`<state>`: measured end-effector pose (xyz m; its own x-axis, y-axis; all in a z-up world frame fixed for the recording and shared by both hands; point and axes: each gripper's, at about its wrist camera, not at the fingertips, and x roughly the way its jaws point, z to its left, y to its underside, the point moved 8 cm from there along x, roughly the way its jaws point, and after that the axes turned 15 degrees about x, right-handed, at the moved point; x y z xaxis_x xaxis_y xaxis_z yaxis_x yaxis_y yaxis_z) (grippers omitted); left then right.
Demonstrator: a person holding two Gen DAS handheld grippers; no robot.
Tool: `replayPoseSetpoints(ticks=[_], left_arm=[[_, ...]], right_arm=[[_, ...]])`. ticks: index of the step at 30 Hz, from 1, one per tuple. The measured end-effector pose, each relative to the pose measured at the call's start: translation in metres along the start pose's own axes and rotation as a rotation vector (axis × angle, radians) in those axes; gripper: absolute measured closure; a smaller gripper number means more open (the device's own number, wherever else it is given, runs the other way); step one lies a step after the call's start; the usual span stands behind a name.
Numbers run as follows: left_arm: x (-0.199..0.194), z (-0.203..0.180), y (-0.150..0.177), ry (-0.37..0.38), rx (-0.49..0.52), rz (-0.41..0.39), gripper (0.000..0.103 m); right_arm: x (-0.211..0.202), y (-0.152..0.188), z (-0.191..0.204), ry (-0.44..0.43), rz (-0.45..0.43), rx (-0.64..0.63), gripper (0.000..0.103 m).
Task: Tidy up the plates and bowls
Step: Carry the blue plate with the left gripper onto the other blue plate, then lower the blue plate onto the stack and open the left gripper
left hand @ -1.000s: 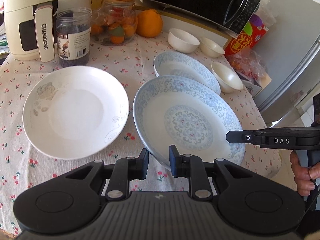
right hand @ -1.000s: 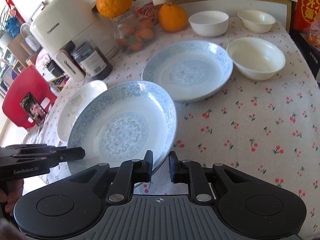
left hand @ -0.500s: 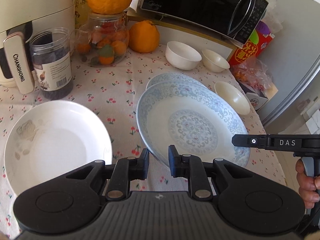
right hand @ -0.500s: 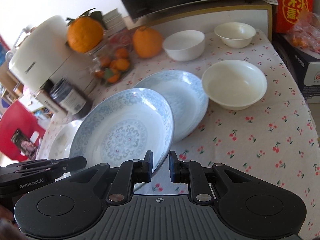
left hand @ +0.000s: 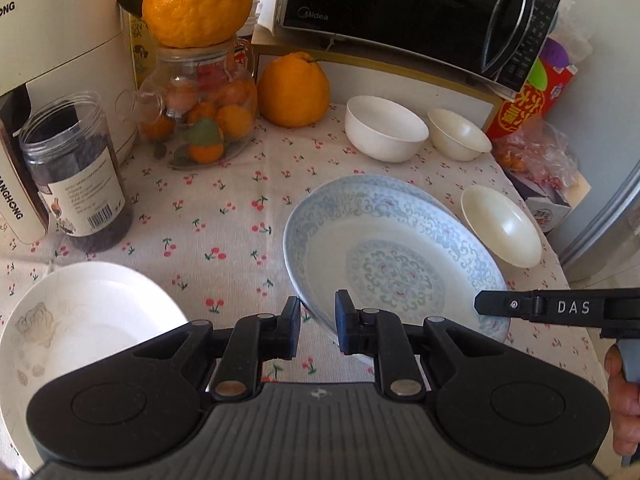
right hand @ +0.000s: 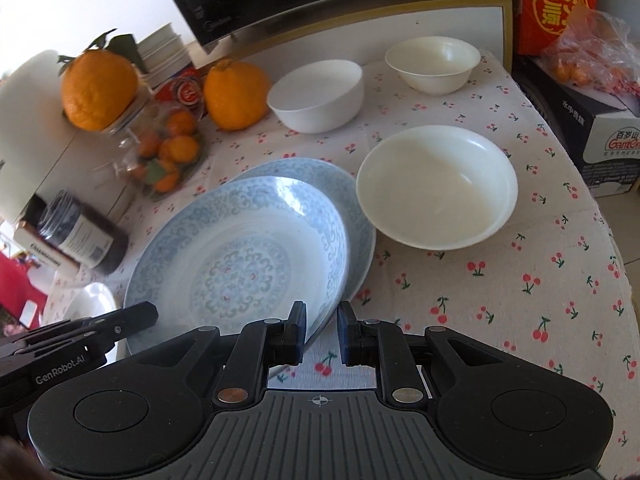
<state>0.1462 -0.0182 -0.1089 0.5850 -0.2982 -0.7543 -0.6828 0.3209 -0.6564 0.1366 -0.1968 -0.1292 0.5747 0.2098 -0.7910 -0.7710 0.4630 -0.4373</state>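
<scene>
Holding patterned plate [left hand: 394,256] rim, both grippers [left hand: 317,326] [right hand: 322,334] clamped nearly closed; lower level, centred onto matching plate [right hand: 360,216].

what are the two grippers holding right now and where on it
Both hold one blue-patterned porcelain plate by its near rim: the left gripper at its left edge, the right gripper at its right edge.

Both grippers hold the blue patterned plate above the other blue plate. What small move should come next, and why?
Probably lower it straight down. The left gripper and right gripper pinch the held blue patterned plate by its rim, and it hangs tilted, nearly over the second blue plate on the tablecloth.
</scene>
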Motion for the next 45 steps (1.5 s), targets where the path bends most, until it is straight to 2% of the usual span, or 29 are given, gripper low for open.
replayPoseSetpoints(ticks=[10, 22, 25, 27, 30, 36, 38, 45], left_arm=[[0.021, -0.011, -0.007, -0.100, 0.071, 0.021, 0.088], [0.031, -0.017, -0.008, -0.154, 0.097, 0.050, 0.088], [0.033, -0.018, -0.006, -0.161, 0.109, 0.053, 0.083], [0.036, -0.019, -0.004, -0.155, 0.109, 0.063, 0.074], [0.036, -0.021, -0.003, -0.145, 0.107, 0.066, 0.072], [0.033, -0.022, -0.001, -0.125, 0.098, 0.073, 0.059], [0.031, -0.021, 0.000, -0.115, 0.088, 0.073, 0.055], [0.021, -0.023, 0.000, -0.076, 0.098, 0.062, 0.037]], right_arm=[[0.010, -0.011, -0.001, 0.075, -0.053, -0.033, 0.086], [0.015, -0.014, 0.000, 0.112, -0.076, -0.066, 0.086], [0.015, -0.013, 0.001, 0.112, -0.077, -0.075, 0.083], [0.015, -0.013, 0.001, 0.107, -0.069, -0.065, 0.082], [0.015, -0.014, 0.001, 0.098, -0.064, -0.056, 0.080], [0.007, -0.015, 0.006, 0.080, -0.080, -0.072, 0.063], [0.003, -0.013, 0.011, 0.065, -0.080, -0.085, 0.053], [-0.005, -0.002, 0.025, 0.037, -0.066, -0.145, 0.034]])
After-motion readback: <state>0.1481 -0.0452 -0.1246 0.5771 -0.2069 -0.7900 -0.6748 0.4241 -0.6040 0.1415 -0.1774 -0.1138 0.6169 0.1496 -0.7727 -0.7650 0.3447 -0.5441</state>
